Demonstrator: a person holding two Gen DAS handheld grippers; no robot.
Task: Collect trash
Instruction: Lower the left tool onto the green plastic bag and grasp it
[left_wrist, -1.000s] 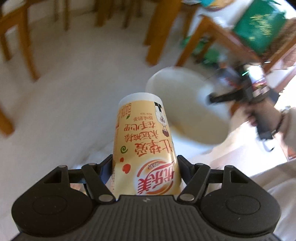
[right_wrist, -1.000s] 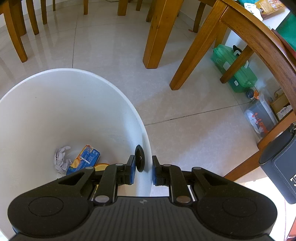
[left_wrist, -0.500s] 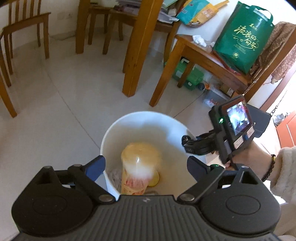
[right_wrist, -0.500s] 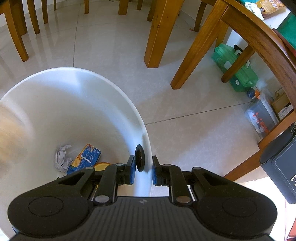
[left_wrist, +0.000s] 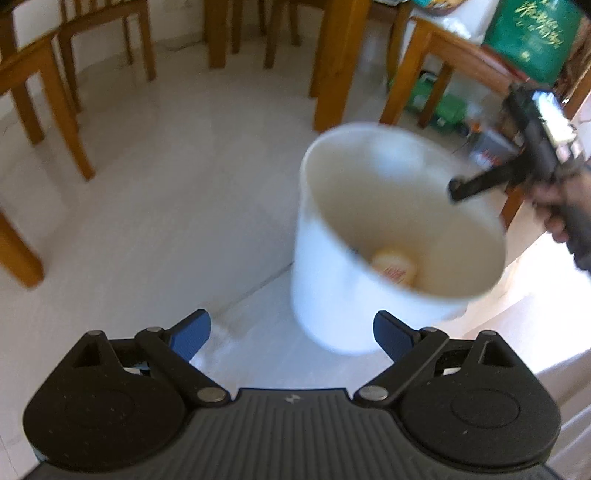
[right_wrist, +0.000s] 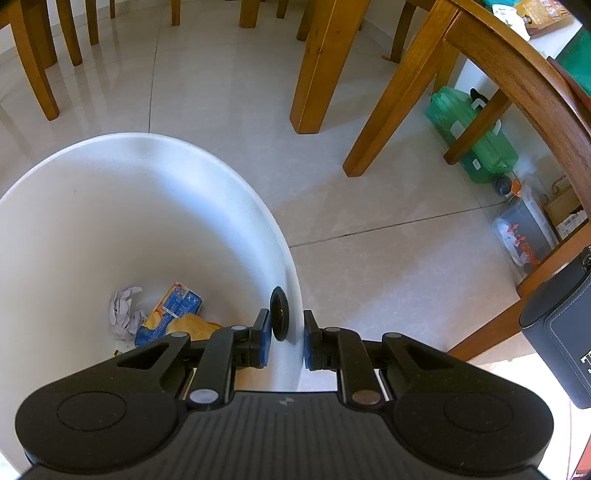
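Observation:
A white trash bin (left_wrist: 321, 280) stands on the tiled floor, right of centre in the left wrist view. The beige milk-tea cup (left_wrist: 393, 269) lies inside it, partly hidden by the near wall. My left gripper (left_wrist: 291, 332) is open and holds nothing, just in front of the bin. My right gripper (right_wrist: 288, 343) is shut on the bin's rim (right_wrist: 291, 280), beside a black round knob (right_wrist: 279, 314). From the left wrist view this right gripper (left_wrist: 458, 192) reaches over the far rim, held by a hand (left_wrist: 557, 210). Crumpled paper (right_wrist: 123, 310) and a blue-orange carton (right_wrist: 170, 308) lie on the bottom.
Wooden table legs (right_wrist: 321, 66) and chair legs (left_wrist: 66, 110) ring the floor behind the bin. A green jug (right_wrist: 472, 136) and a plastic container (right_wrist: 524, 236) sit under the table at right. A green bag (left_wrist: 532, 37) rests on a bench; a dark bag (right_wrist: 561, 332) hangs at right.
The left gripper opened and let the cup go; it fell into the bin. The left gripper then drew back and swung left. The right gripper stayed on the rim.

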